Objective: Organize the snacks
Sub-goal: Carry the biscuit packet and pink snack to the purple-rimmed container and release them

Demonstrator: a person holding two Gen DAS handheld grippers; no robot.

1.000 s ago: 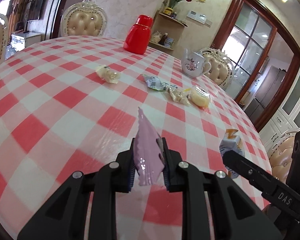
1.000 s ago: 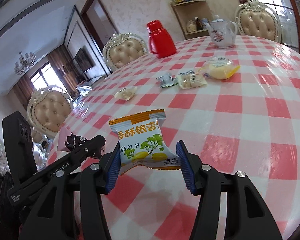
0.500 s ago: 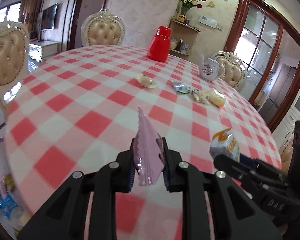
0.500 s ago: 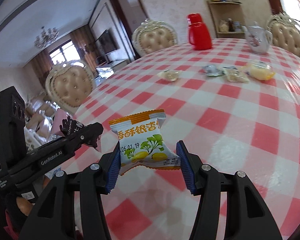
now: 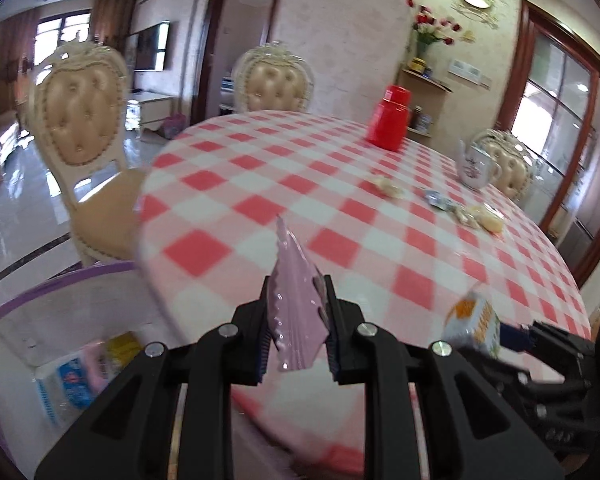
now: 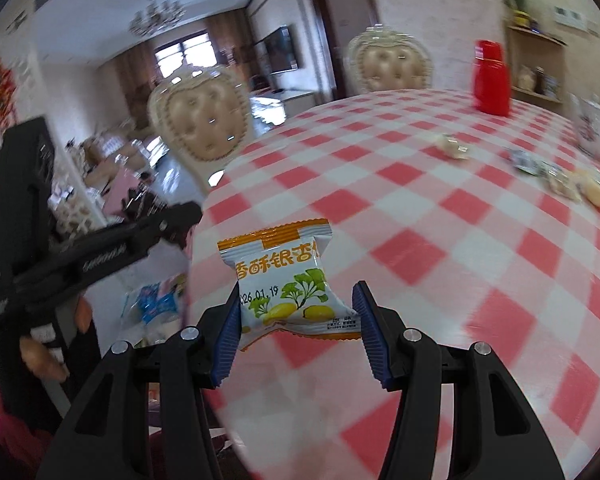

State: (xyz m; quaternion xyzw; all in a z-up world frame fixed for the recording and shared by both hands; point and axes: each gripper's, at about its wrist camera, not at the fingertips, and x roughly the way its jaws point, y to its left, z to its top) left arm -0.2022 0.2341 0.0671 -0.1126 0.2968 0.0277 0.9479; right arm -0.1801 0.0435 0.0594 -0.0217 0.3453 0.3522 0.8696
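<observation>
The left hand-held gripper (image 5: pixel 296 326) is clenched on a pale purple snack packet (image 5: pixel 296 312), held edge-on above the near rim of the tabletop (image 5: pixel 260 184). The right hand-held gripper (image 6: pixel 296 320) grasps a white and orange snack packet (image 6: pixel 288 280) by its sides, over the tabletop's near edge. At 8 o'clock in the left wrist view, below the tabletop's rim, sits a purple-rimmed container (image 5: pixel 52 280) holding blurred packets. Toward 2 o'clock, loose snacks (image 5: pixel 476 216) lie in a row near a teapot (image 5: pixel 476 164) and a red jug (image 5: pixel 392 124)
</observation>
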